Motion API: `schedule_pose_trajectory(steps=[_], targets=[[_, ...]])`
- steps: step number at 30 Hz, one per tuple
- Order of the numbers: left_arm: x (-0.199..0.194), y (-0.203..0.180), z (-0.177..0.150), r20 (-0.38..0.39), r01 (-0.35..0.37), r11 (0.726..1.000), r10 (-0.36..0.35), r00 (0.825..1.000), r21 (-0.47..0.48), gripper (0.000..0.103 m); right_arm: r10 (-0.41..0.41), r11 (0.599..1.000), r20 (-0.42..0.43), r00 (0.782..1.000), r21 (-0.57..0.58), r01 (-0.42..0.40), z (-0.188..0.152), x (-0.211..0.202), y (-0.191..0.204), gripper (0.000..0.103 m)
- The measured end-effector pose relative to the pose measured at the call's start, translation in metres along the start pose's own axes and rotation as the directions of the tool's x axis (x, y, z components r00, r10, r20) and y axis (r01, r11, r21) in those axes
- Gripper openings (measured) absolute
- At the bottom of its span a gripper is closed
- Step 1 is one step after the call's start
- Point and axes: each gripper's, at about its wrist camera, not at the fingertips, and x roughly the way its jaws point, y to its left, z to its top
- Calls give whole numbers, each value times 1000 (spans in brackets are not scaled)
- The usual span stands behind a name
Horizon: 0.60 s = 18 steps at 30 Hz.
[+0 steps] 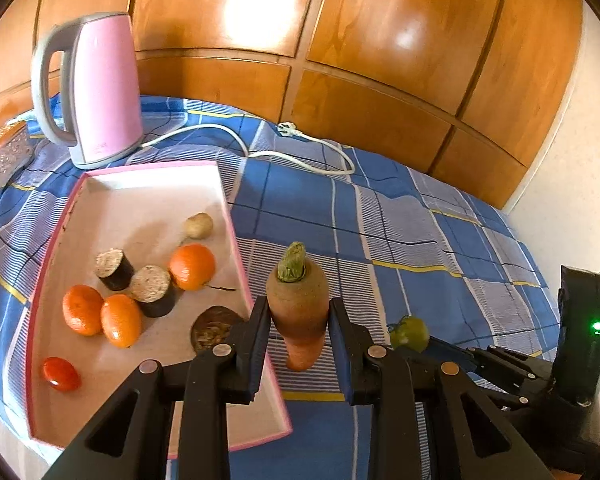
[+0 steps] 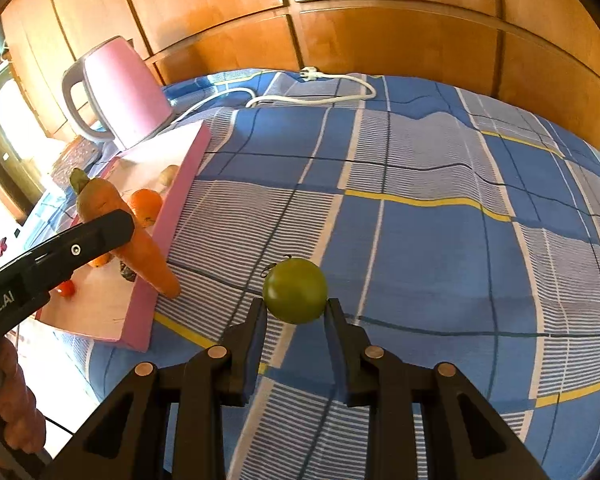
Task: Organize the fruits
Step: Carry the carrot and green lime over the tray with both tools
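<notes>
My left gripper (image 1: 299, 316) is shut on an orange carrot (image 1: 298, 300), held upright with its green top up, just right of the pink tray's right wall (image 1: 240, 256). The carrot also shows in the right wrist view (image 2: 140, 248). The tray holds three oranges (image 1: 192, 266), a red tomato (image 1: 61, 373), a small potato (image 1: 199, 225), two dark cylinder pieces (image 1: 153, 290) and a dark round slice (image 1: 214, 326). My right gripper (image 2: 296, 308) is shut on a green tomato (image 2: 295, 290), which also shows in the left wrist view (image 1: 410, 333), low over the blue checked cloth.
A pink electric kettle (image 1: 96, 92) stands behind the tray, its white cord and plug (image 1: 292, 130) trailing across the cloth (image 2: 440, 240). A tissue box (image 1: 2, 152) sits at the far left. Wooden cabinet panels (image 1: 340, 40) rise behind the table.
</notes>
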Motion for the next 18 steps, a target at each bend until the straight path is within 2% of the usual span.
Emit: schedule_pose_trajectory(steps=[5, 12, 15, 18], targets=[[-4, 11, 2, 10, -17, 1000, 17, 1000, -20, 29, 24, 999, 10, 1000, -34, -24, 8, 0, 14, 30], [-11, 17, 1, 10, 25, 999, -24, 1000, -35, 29, 59, 993, 23, 998, -107, -56, 20, 1, 41, 30], [-26, 20, 6, 53, 82, 996, -80, 995, -44, 29, 68, 991, 30, 997, -120, -64, 23, 1, 48, 30], [-36, 29, 15, 84, 81, 995, -75, 994, -63, 29, 79, 990, 33, 996, -116, -75, 26, 0, 51, 29]])
